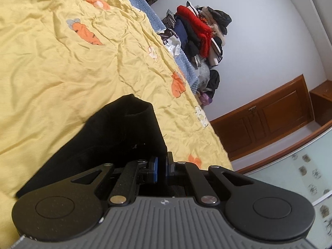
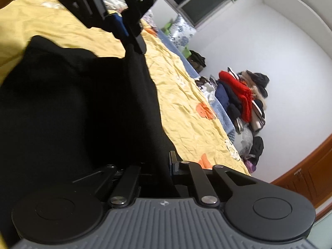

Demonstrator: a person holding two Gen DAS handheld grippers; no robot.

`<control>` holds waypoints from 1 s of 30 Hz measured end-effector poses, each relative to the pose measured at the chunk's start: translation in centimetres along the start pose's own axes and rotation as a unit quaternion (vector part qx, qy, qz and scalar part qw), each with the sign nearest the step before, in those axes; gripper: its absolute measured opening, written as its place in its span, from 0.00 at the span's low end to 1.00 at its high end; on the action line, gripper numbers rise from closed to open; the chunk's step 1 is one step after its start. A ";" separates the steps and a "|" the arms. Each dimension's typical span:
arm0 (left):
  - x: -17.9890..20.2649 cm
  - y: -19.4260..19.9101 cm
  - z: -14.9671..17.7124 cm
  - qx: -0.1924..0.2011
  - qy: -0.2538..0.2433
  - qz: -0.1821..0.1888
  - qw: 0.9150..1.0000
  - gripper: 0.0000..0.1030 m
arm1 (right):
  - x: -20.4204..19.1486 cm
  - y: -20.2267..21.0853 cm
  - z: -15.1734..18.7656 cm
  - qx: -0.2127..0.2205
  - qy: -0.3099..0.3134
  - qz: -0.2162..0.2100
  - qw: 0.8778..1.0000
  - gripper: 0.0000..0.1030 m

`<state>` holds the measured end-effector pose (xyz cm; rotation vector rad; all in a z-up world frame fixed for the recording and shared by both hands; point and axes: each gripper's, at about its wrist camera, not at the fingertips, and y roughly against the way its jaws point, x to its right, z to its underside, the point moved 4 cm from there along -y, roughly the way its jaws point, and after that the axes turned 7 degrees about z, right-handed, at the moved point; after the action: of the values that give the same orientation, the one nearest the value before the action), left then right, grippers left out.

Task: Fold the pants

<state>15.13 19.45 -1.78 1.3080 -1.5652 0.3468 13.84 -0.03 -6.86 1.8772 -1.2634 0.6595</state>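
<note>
Both grippers tilt low over the yellow bedsheet point(image 1: 62, 66). Left gripper point(image 1: 161, 166) and right gripper point(image 2: 164, 170) each clench the black pants point(image 2: 72, 114), cloth running toward eleven o'clock.

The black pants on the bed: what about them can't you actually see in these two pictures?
- Left wrist view: the black pants run under the left gripper; its body hides the pinched edge.
- Right wrist view: the pants are cut off by the left edge, and too dark to show folds, waistband or legs.
- Right gripper: cloth covers one finger.
</note>
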 end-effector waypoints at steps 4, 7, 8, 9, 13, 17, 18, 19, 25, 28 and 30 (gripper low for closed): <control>-0.7 1.4 0.8 -0.008 -0.004 -0.014 1.000 0.05 | -0.8 1.6 0.0 0.003 0.008 -0.011 1.000 0.07; -1.4 2.2 1.3 -0.013 0.001 -0.024 1.000 0.05 | -1.2 2.5 -0.3 0.006 0.013 -0.019 1.000 0.07; -1.5 2.5 1.4 -0.014 0.002 -0.027 1.000 0.05 | -1.3 2.8 -0.3 0.006 0.014 -0.022 1.000 0.07; -1.6 2.7 1.5 -0.016 0.001 -0.030 0.999 0.05 | -1.5 3.1 -0.4 0.006 0.015 -0.026 1.000 0.07; -1.8 3.6 1.8 -0.024 0.001 -0.039 0.999 0.05 | -1.9 4.2 -0.4 0.008 0.023 -0.040 0.999 0.07; -1.8 4.3 2.3 -0.033 -0.004 -0.047 0.998 0.05 | -2.6 5.2 -0.6 0.011 0.030 -0.053 0.998 0.07; -2.0 4.4 2.5 -0.036 -0.002 -0.049 0.998 0.05 | -2.7 5.4 -0.6 0.011 0.031 -0.055 0.998 0.07; -2.1 4.6 2.7 -0.041 0.000 -0.050 0.998 0.05 | -2.9 5.7 -0.5 0.009 0.032 -0.058 0.998 0.07; -3.5 5.2 3.7 -0.066 0.018 -0.068 0.995 0.05 | -3.6 6.9 -0.3 0.006 0.041 -0.074 0.996 0.07; -4.0 5.5 4.1 -0.069 0.021 -0.075 0.995 0.05 | -4.1 7.3 -0.3 0.004 0.045 -0.082 0.996 0.07; -4.1 5.7 4.2 -0.069 0.020 -0.078 0.994 0.05 | -4.2 7.3 -0.2 0.003 0.046 -0.084 0.995 0.07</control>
<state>7.64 20.76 -4.88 1.2984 -1.4178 0.1628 5.48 0.81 -7.68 1.9101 -1.0330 0.6525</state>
